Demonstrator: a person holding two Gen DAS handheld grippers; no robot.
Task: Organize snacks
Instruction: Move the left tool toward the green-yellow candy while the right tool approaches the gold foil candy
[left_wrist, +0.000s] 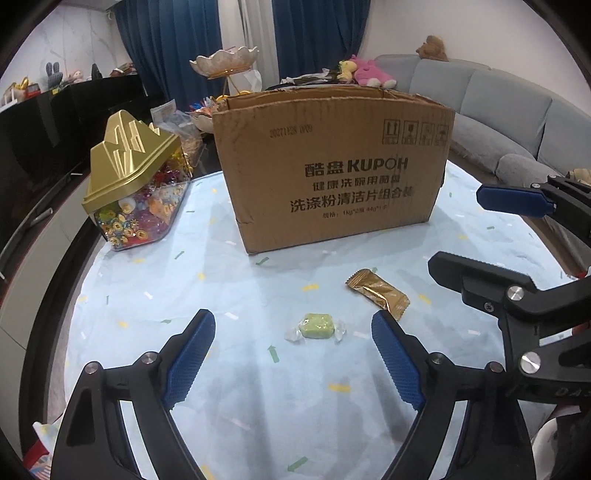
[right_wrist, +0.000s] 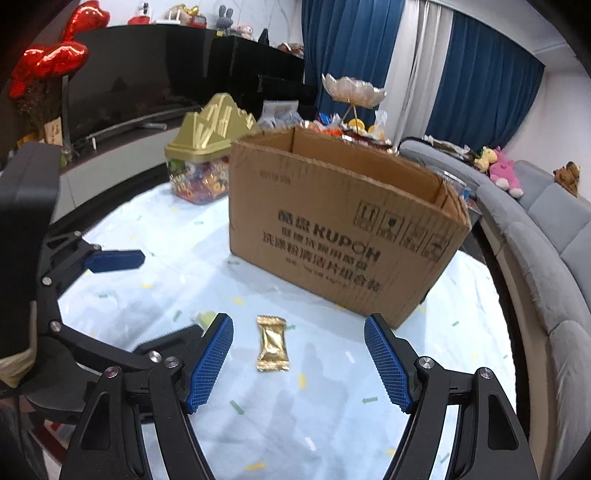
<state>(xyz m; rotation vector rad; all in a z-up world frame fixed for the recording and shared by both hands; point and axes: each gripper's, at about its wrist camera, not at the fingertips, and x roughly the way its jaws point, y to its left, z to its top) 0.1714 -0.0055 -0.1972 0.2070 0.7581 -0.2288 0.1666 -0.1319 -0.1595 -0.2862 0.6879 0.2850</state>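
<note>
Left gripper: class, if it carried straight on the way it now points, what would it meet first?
Probably the green candy, lying on the tablecloth just ahead of the open left gripper. Depth is unclear, so it might touch the cloth first.

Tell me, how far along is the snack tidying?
Early, it seems. Done: nothing visible; the cardboard box interior is hidden. In hand: nothing. The left hand-held gripper is open around the green candy, the right hand-held gripper open around the gold packet. Left: both snacks lie loose on the tablecloth.
</note>
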